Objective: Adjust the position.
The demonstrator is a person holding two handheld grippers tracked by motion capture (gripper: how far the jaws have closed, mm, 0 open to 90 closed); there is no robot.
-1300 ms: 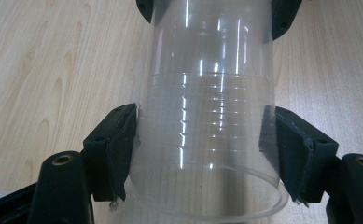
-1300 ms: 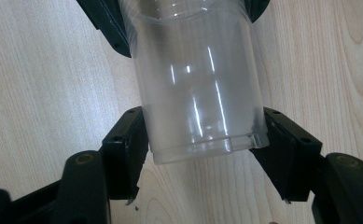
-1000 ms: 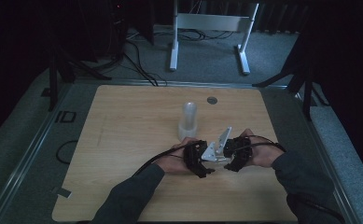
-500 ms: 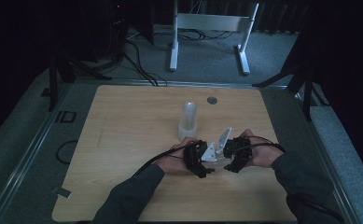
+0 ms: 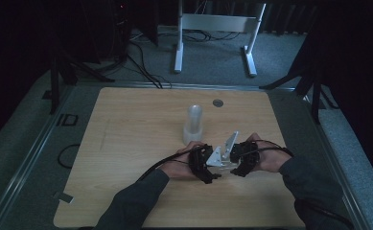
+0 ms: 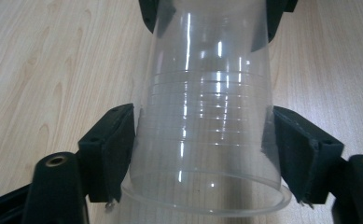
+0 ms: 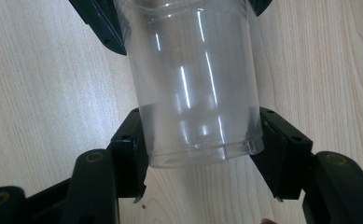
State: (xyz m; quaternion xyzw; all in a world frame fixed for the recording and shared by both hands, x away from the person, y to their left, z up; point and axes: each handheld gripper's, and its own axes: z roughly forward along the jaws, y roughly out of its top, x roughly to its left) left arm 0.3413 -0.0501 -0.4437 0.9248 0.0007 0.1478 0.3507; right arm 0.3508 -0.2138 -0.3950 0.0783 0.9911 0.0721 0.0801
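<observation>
Cup (image 6: 207,126), clear plastic, lies between both grippers, held low over the table (image 5: 126,143) close in front of the person. In the left gripper view, the rim end of the cup sits between the left gripper's (image 6: 202,154) jaws, with each pad pressed against a side wall; the other gripper's jaws show at the far end. In the right gripper view, the base end of the cup (image 7: 193,84) sits between the right gripper's (image 7: 200,154) jaws, which pinch it from both sides in the same way. From above, the left gripper (image 5: 204,163) and right gripper (image 5: 241,157) face each other, nearly touching. Judged from this, the cup is secured at both ends, and the likely remaining work is pulling nested cups apart or setting this one down; whether it is one cup or two nested cannot be told. Beyond the grippers, a stack (image 5: 193,124) of clear cups stands upright, near but apart from them. A small grey disc (image 5: 217,102) lies farther off, toward the far edge. Nothing blocks a move to either side.
</observation>
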